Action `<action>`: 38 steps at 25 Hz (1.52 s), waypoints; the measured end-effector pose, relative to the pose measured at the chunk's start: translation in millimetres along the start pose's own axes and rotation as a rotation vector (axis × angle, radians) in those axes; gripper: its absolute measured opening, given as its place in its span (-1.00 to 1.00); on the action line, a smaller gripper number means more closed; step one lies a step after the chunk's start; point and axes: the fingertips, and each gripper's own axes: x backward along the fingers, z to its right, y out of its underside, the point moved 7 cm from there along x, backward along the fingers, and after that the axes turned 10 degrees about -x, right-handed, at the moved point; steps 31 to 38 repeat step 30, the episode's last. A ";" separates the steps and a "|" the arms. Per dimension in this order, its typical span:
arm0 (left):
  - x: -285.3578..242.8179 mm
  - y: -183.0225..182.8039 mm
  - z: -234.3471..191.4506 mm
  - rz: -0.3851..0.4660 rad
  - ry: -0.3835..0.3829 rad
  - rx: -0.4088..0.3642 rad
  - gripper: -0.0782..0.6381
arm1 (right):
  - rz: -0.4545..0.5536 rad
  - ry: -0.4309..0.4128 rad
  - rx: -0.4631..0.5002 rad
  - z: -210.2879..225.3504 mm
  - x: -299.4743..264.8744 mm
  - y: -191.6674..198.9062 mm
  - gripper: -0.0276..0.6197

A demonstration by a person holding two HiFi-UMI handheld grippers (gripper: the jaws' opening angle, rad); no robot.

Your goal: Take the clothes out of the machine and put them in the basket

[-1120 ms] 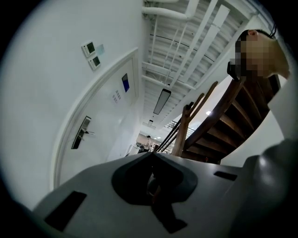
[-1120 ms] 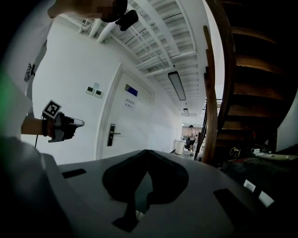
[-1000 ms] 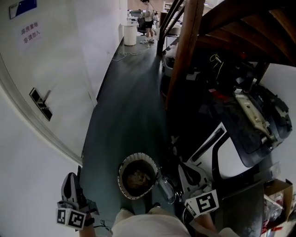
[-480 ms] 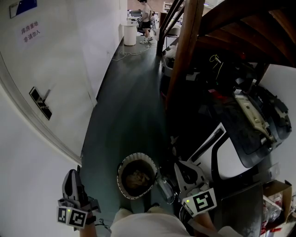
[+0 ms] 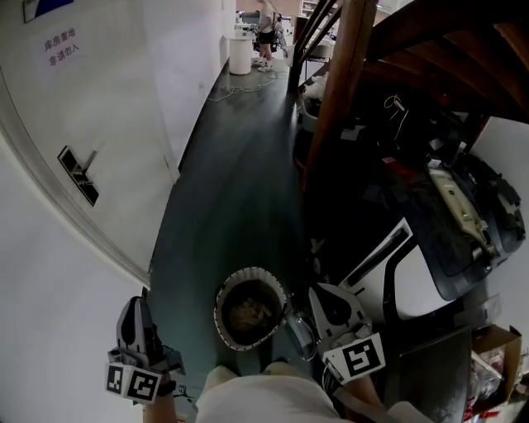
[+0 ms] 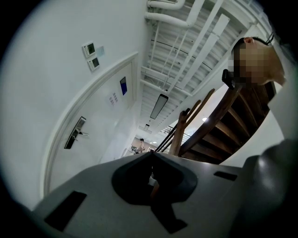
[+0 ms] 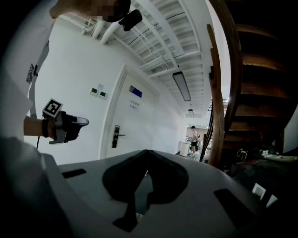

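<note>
In the head view a round white-rimmed basket [image 5: 221, 291] stands on the dark floor at my feet, with a crumpled pale garment [image 5: 250, 314] in its bottom. To its right is the white machine [image 5: 417, 289] with its dark top panel [image 5: 463, 227]. My left gripper [image 5: 132, 306] hovers left of the basket by the white wall, jaws shut and empty [image 6: 151, 153]. My right gripper [image 5: 319, 292] sits between basket and machine, just right of the basket rim. Its jaws meet at the tip with nothing in them [image 7: 147, 151]. The right gripper view also shows the left gripper [image 7: 70, 126].
A white door with a lever handle [image 5: 78, 175] lines the left wall. A wooden stair post [image 5: 339, 91] and dark stairs rise above the machine. A person [image 5: 266, 25] and a white bin [image 5: 240, 54] are far down the corridor. A cardboard box [image 5: 496, 347] sits bottom right.
The right gripper has drifted a little toward the basket. The left gripper has stayed about where it was, and both remain shut.
</note>
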 end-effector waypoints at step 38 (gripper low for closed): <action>-5.9 0.0 -20.1 0.007 0.031 0.025 -0.74 | 0.002 -0.023 0.032 -29.7 -17.0 -2.4 -0.88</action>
